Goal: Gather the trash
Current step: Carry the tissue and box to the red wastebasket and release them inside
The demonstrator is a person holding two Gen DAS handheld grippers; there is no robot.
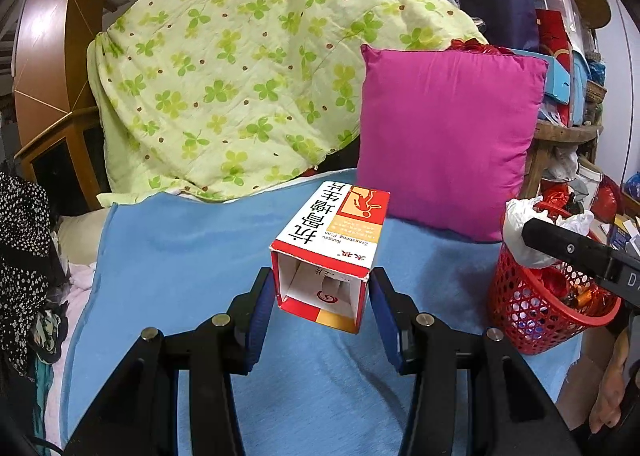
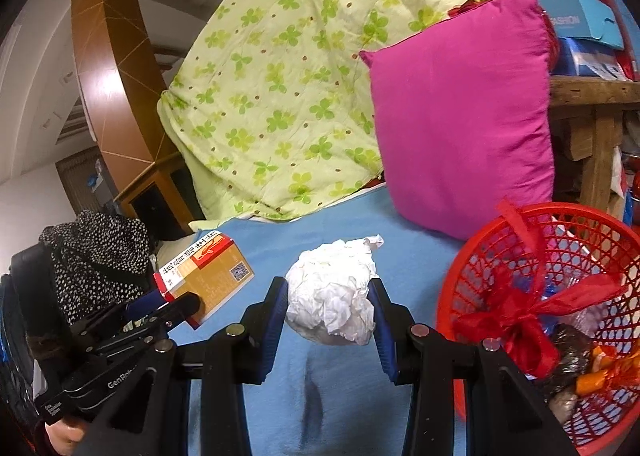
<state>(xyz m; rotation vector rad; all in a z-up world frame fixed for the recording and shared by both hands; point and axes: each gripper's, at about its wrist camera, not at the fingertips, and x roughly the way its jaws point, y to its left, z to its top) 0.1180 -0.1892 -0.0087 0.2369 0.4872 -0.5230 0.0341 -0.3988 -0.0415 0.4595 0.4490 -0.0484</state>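
Two handheld grippers are each closed on one piece of trash above a blue cloth [image 1: 180, 256] that covers the work surface.

Left gripper [image 1: 322, 290]: the jaws stand partly apart, set to the width of a red-and-white carton [image 1: 334, 244], and both blue pads press against its side walls. The carton is held clear of the cloth, open end toward the camera, printed top face upward, long axis running away from the gripper. In the right wrist view the same carton [image 2: 208, 276] appears at lower left, clamped in the left gripper's black fingers, with part of a hand visible beneath.

Right gripper [image 2: 332, 304]: the jaws are nearly at their narrowest and grip a crumpled white tissue wad [image 2: 334, 292] from both sides. The wad is lifted off the cloth. In the left wrist view the wad [image 1: 520, 232] shows at the tip of the right gripper's black finger, directly over the rim of the basket.

Red mesh basket [image 2: 500, 256]: it stands on the right part of the cloth, just beside the right gripper. It already contains a red ribbon bow [image 2: 524, 320], orange wrappers and other dark wrappers that cannot be identified.

Background: a magenta cushion [image 1: 448, 135] stands upright behind the basket, and a green clover-print quilt [image 1: 248, 67] is draped to its left. Black speckled fabric [image 2: 96, 256] lies at the left edge.
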